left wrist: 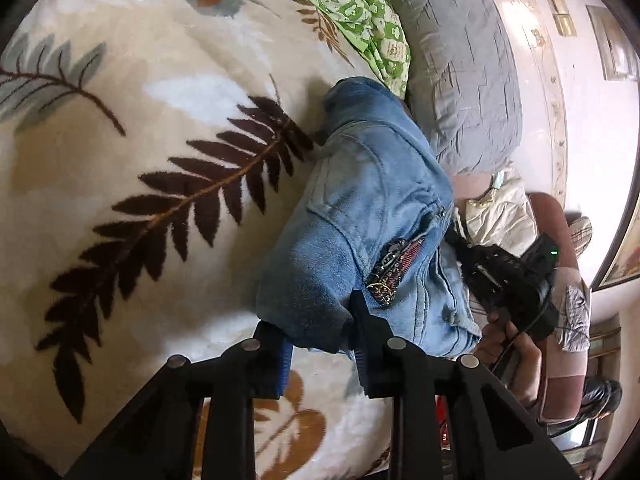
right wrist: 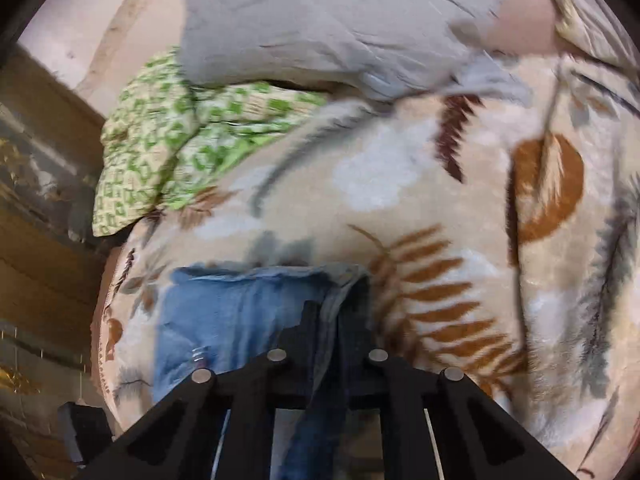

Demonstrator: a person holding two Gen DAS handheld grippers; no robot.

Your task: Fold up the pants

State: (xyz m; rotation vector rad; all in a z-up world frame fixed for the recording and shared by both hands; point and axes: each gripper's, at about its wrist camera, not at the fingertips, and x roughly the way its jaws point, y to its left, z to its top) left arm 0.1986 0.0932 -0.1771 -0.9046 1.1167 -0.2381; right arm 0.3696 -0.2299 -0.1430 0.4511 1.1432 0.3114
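Note:
Light blue jeans (left wrist: 372, 216) lie bunched on a cream blanket with leaf prints (left wrist: 140, 120). In the left wrist view my left gripper (left wrist: 320, 336) has its fingers around a thick fold of the jeans at their near end. My right gripper shows in that view (left wrist: 472, 264) at the jeans' right edge, held by a hand. In the right wrist view my right gripper (right wrist: 332, 312) is shut on the edge of the jeans (right wrist: 240, 312), with denim pinched between the fingers.
A grey pillow (left wrist: 460, 64) and a green patterned cloth (left wrist: 360, 12) lie at the head of the bed. The green cloth (right wrist: 180, 148) and pillow (right wrist: 320, 20) also show in the right wrist view. A wooden wall panel (right wrist: 40, 200) is at left.

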